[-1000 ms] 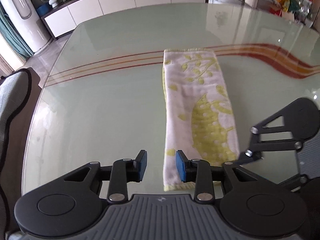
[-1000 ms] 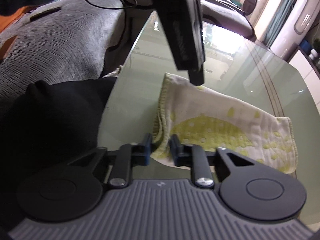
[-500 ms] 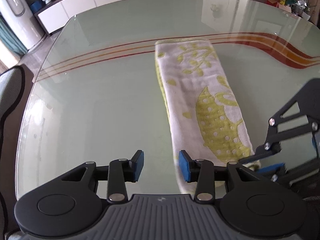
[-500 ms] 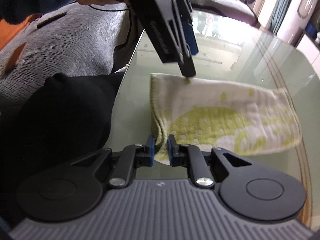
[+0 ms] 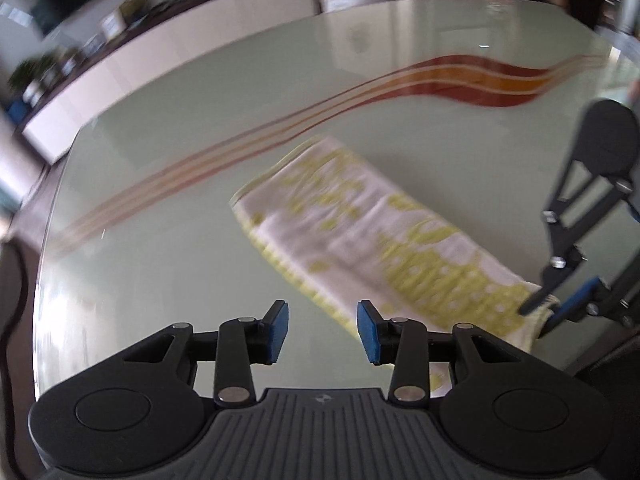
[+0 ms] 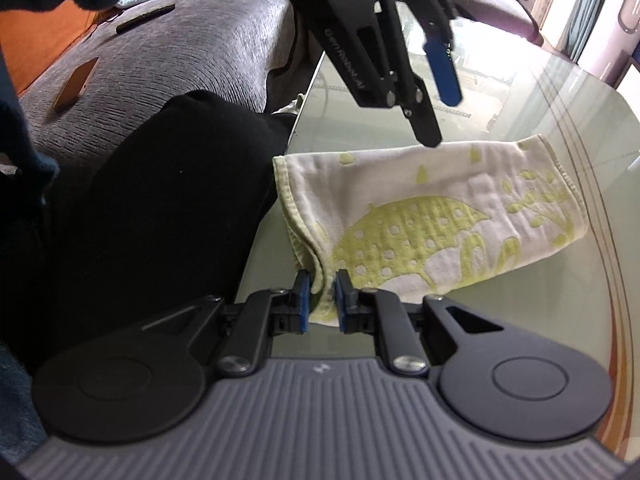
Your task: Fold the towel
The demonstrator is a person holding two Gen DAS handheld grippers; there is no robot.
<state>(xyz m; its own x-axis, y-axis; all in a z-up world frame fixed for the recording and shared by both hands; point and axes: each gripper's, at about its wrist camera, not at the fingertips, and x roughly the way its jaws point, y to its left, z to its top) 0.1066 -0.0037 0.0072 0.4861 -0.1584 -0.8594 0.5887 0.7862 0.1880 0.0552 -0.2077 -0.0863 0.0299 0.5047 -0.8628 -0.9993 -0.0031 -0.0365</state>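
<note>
The towel (image 6: 432, 220), already folded into a long narrow strip, lies on the glass table (image 5: 200, 128) near the person's edge. Against the views of a second ago, the strip has swung: it then ran straight away from the left camera and now lies diagonally across the table, its near end drawn toward the right.

The right tongs (image 6: 320, 296) are pressed together on the towel's near corner, with cloth bunched between the blue pads; they have tightened slightly over the last second, and the corner is lifted just clear of the glass.

The left tongs (image 5: 322, 332) stand spread and hold nothing. They have widened a little, and their right pad (image 5: 368, 334) overlaps the strip's long edge in the view; contact cannot be confirmed. The left camera view is motion-blurred.

Assessment: only one corner is secured. The next fold, end over end, likely needs the left tongs to take the matching near corner before the end is carried toward the far end.
</note>
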